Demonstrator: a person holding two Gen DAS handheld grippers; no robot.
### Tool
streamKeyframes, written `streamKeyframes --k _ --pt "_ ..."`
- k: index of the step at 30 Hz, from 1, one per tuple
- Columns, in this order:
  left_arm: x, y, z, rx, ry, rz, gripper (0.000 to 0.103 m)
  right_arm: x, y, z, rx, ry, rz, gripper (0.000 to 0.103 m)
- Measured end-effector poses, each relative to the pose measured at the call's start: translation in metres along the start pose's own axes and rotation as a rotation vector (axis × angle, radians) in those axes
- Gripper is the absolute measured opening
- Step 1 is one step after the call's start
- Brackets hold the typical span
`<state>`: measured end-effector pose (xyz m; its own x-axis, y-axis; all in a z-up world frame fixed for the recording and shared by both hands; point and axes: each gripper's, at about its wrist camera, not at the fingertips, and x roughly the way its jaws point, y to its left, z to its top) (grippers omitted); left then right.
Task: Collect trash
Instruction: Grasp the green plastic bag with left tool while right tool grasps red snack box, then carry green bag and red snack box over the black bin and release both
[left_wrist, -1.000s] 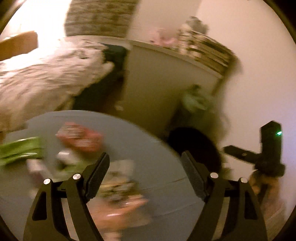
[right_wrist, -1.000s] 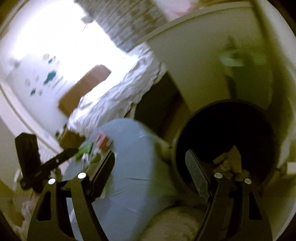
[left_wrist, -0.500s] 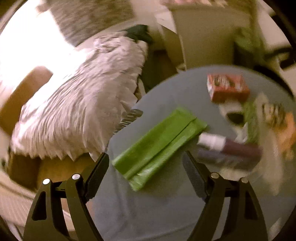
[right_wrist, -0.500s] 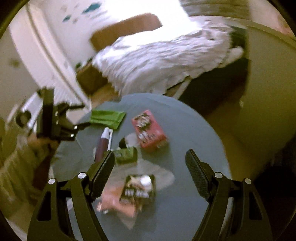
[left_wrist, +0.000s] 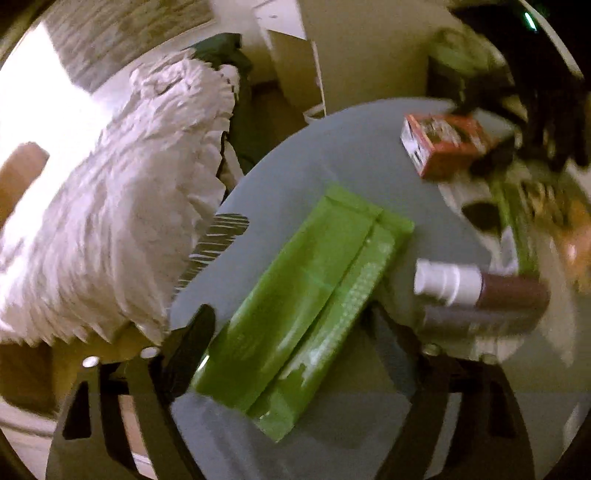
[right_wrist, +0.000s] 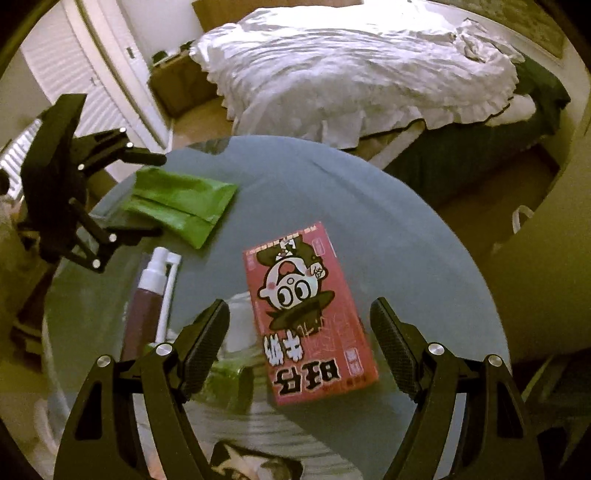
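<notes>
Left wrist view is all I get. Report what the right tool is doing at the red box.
Observer: The right tool straddles the red box. Its jaws are closing, with a gap on each side.
Operator: Give me the box's pose.
Observer: It lies flat on the table, cartoon face up, its long sides running along the fingers.
Operator: Name whatever lies nearer that tool than the box.
Observer: A dark printed packet lies at the bottom edge of the right wrist view, between the tool's arms.
</notes>
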<state>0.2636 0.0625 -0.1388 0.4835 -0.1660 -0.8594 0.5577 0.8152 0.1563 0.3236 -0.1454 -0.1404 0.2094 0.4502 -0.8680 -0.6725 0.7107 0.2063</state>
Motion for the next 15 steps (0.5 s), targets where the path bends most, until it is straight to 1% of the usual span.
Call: streamKeyframes --k 1,2,4,5,7,10,13,15 --pt "0.0 0.0 0.0 -0.037 -0.012 0.006 0.067 0.002 -0.001 -0.002 0.007 0.006 0.003 0.066" --pt "0.001 -0.006 0.004 -0.051 -0.018 0.023 0.066 0.001 -0.002 -0.002 0.018 -0.01 0.009 0.055" --pt "-0.001 -0.01 0.005 -0.093 -0.029 0.051 0.054 0.001 -0.004 -0.002 0.037 -0.021 0.009 0.056" --pt "-0.004 -0.01 0.005 -0.122 -0.037 0.048 0.051 -0.002 -0.006 -0.005 0.05 -0.037 0.01 0.055" --pt "-0.015 -0.01 0.002 -0.206 -0.061 0.042 0.034 -0.012 -0.007 -0.009 0.07 -0.071 0.022 0.055" --pt "-0.029 -0.012 -0.006 -0.309 -0.09 0.038 0.028 -0.041 -0.009 -0.023 0.123 -0.155 0.057 0.055" --pt "-0.047 -0.018 -0.017 -0.41 -0.137 0.012 0.026 -0.072 -0.009 -0.037 0.176 -0.227 0.103 0.055" --pt "-0.066 -0.029 -0.025 -0.461 -0.191 -0.024 0.026 -0.093 -0.009 -0.05 0.216 -0.28 0.141 0.055"
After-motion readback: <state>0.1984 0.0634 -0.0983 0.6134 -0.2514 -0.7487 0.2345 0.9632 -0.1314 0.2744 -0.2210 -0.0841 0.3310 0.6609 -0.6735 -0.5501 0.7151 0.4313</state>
